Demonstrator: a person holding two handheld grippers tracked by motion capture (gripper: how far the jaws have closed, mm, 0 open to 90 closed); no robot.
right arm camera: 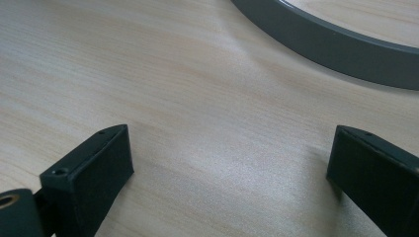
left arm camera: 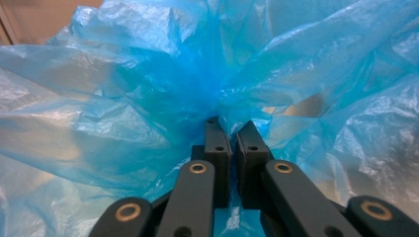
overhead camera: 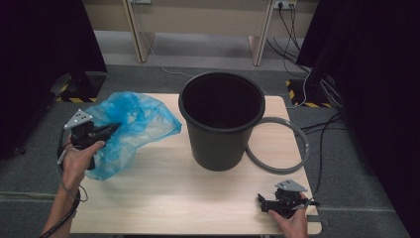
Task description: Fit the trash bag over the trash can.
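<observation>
A crumpled blue plastic bag (overhead camera: 133, 129) hangs over the left part of the wooden table (overhead camera: 168, 188), lifted off it at one side. My left gripper (overhead camera: 113, 128) is shut on a gathered fold of the blue plastic bag (left arm camera: 148, 98); in the left gripper view its jaws (left arm camera: 236, 127) pinch the film between the pads. A black bucket (overhead camera: 221, 119) stands upright at the table's middle back. A grey ring (overhead camera: 292, 148) lies flat beside it on the right. My right gripper (overhead camera: 261, 202) rests low at the front right corner, its jaws (right arm camera: 227, 163) wide apart over bare wood.
The grey ring (right arm camera: 336, 47) curves across the top of the right gripper view. Dark curtains hang at both sides, cables run over the floor at the right, and table legs stand at the back. Bare wood lies between the bucket and the front edge.
</observation>
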